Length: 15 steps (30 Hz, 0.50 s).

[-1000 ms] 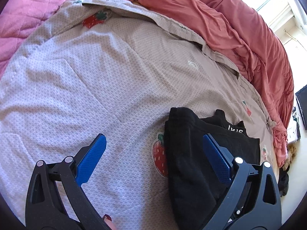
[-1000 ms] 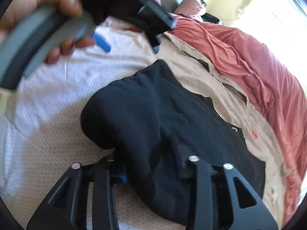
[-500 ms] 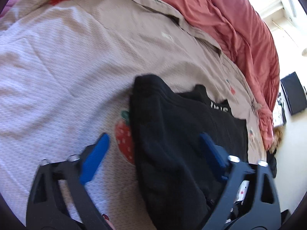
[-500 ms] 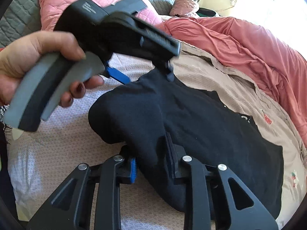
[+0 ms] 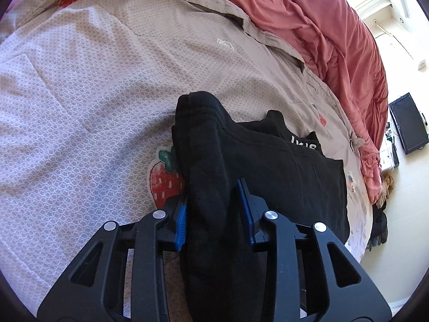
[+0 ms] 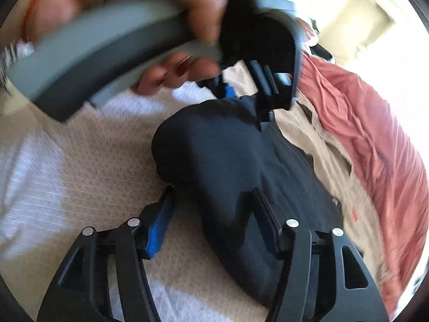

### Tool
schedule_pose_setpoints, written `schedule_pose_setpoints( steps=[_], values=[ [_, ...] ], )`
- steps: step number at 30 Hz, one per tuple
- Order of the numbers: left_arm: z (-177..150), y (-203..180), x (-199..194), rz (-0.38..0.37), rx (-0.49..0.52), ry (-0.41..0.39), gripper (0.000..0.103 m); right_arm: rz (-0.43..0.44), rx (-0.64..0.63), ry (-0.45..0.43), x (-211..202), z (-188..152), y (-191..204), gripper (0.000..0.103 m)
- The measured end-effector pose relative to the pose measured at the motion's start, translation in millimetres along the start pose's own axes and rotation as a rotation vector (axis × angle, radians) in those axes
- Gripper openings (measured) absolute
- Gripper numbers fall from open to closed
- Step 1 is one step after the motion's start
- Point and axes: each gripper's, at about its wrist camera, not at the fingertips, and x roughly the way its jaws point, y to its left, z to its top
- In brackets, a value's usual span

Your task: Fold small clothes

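A black garment [image 5: 281,166] lies partly folded on the strawberry-print bed cover [image 5: 93,94]. My left gripper [image 5: 213,187] has a thick fold of the garment's near edge between its blue pads [image 5: 181,220]. Its jaws are closing and both pads touch the cloth. In the right wrist view a hand [image 6: 187,5] holds that left gripper [image 6: 246,99] over the far end of the garment [image 6: 214,145]. My right gripper [image 6: 213,190] straddles the rounded near fold. Its jaws are opening, and the left pad [image 6: 159,222] stands apart from the cloth.
A bunched coral duvet [image 5: 308,26] runs along the far side of the bed. A black screen [image 5: 407,123] and some clutter sit on the pale floor beyond the bed's right edge. Bare bed cover spreads to the left of the garment.
The left jaws went from wide apart to closed on the garment's fold. The right jaws, which pinched the cloth before, have spread and let it go. The hand with the left gripper looms closer.
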Motion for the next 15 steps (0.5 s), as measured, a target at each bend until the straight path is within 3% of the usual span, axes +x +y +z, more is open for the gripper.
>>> schedule_pose_setpoints(
  steps=[3, 7, 9, 15],
  values=[
    [1, 4, -1, -0.011, -0.016, 0.002, 0.025, -0.037, -0.044, -0.004, 9, 5, 2, 0.055],
    [4, 12, -5, -0.018, -0.046, -0.005, 0.034, -0.040, -0.007, -0.010, 8, 8, -14, 0.023],
    [5, 15, -9, -0.031, -0.065, -0.016, 0.034, -0.015, 0.056, -0.041, -2, 6, -29, 0.015],
    [1, 13, 2, -0.120, -0.106, 0.026, 0.043, 0.041, 0.187, -0.088, -22, 4, -56, 0.010]
  ],
)
